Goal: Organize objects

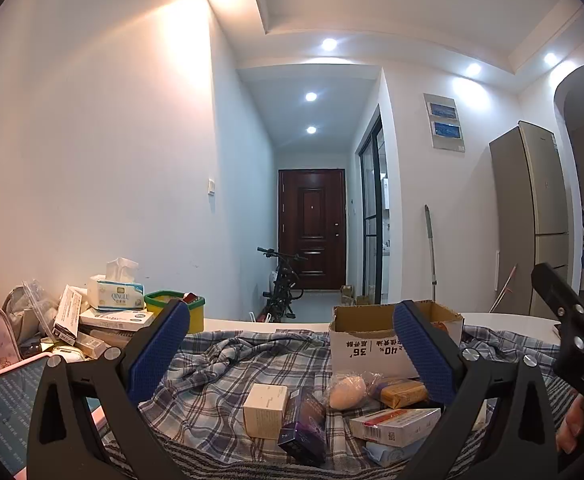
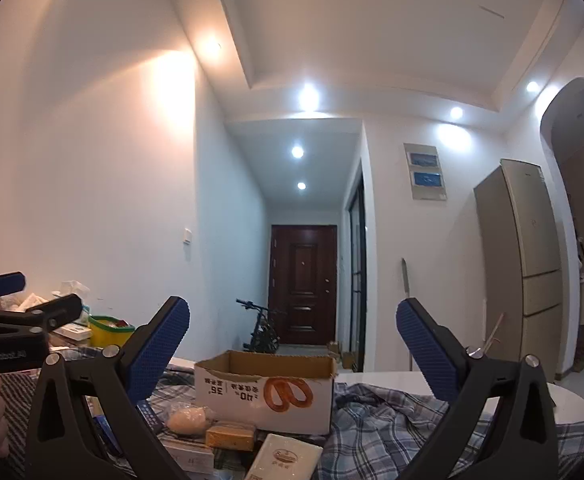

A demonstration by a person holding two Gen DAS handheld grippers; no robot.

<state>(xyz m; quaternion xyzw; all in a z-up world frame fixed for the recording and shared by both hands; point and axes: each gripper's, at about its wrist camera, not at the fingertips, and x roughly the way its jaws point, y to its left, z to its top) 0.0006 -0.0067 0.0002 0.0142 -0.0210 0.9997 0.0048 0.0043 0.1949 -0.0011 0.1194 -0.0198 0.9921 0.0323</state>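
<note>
A plaid cloth [image 1: 220, 376] covers the white worktop [image 2: 412, 380] facing a hallway door [image 1: 312, 228], where both claws, left claw [image 1: 292, 344] and right claw [image 2: 292, 344], gape empty over small boxes [image 1: 264, 410] beside the cardboard box [image 2: 268, 392].

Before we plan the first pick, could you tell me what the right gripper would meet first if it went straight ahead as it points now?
Probably nothing soon: the right gripper, open and tilted slightly upward, seems aimed over the open cardboard box toward the hallway, though depth is hard to judge.

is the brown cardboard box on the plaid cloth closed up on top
No, the brown cardboard box stands open on the blue plaid cloth, its top flaps up and its brown inside walls showing in the right wrist view.
</note>
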